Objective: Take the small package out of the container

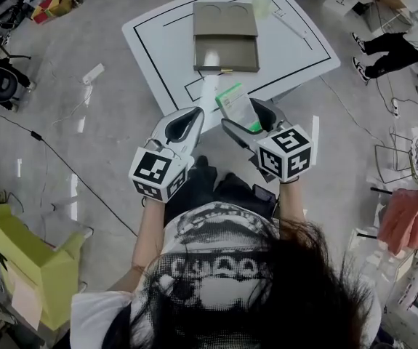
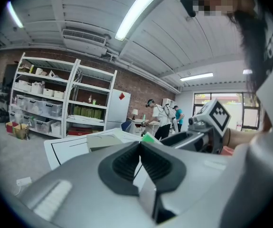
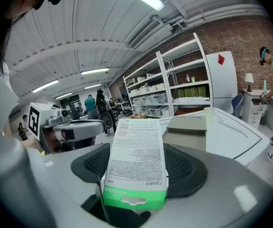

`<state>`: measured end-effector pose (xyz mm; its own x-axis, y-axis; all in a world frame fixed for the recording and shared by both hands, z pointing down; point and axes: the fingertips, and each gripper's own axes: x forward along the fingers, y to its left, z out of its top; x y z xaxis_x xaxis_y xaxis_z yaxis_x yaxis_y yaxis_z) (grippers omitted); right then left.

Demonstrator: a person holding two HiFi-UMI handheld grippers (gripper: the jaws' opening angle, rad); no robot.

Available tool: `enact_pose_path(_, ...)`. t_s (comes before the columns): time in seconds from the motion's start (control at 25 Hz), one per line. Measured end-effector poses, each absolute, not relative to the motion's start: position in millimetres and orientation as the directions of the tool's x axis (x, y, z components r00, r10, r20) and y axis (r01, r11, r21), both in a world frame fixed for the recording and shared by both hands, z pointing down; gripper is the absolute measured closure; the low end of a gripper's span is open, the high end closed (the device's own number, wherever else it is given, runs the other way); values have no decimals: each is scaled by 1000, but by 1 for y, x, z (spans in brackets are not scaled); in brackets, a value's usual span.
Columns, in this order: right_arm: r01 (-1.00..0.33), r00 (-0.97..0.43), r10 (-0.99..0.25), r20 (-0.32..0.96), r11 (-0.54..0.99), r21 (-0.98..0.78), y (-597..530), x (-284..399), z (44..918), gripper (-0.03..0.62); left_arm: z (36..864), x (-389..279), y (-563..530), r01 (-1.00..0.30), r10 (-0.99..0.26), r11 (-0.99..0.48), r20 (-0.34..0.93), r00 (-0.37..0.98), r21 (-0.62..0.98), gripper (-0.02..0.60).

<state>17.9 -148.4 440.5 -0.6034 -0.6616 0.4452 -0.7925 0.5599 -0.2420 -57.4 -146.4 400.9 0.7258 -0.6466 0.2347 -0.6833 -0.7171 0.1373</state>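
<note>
White table: the grey drawer container sits on it, with its drawer pulled open towards you. I can see nothing in the drawer from the head view.

Your left gripper has its jaws closed together with nothing between them. It is held level with the right gripper, just beside it.

Your right gripper is clamped on the small package. The green band sits back in the jaws and the white printed face points forward.

Key relation: the package's long axis runs straight out along the right jaws, towards the container. The package is well apart from the drawer, raised near the table's near edge.

Judgement: the package is already out. Any set-down falls to your right hand, because the left holds nothing and is no nearer.
</note>
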Motion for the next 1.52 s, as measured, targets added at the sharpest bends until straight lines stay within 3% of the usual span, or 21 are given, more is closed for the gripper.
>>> enact_pose_path(0.68,-727,-679,-606,414,636,-261,-72,69,448,233,402,-4,-56,-754,-720,-648,234,653,109,581)
enact_pose_path(1.52,-706,-699,-599,389,663,-249,-49,90,444,233,396,20,-26,-772,-746,-631,216,630,76,581)
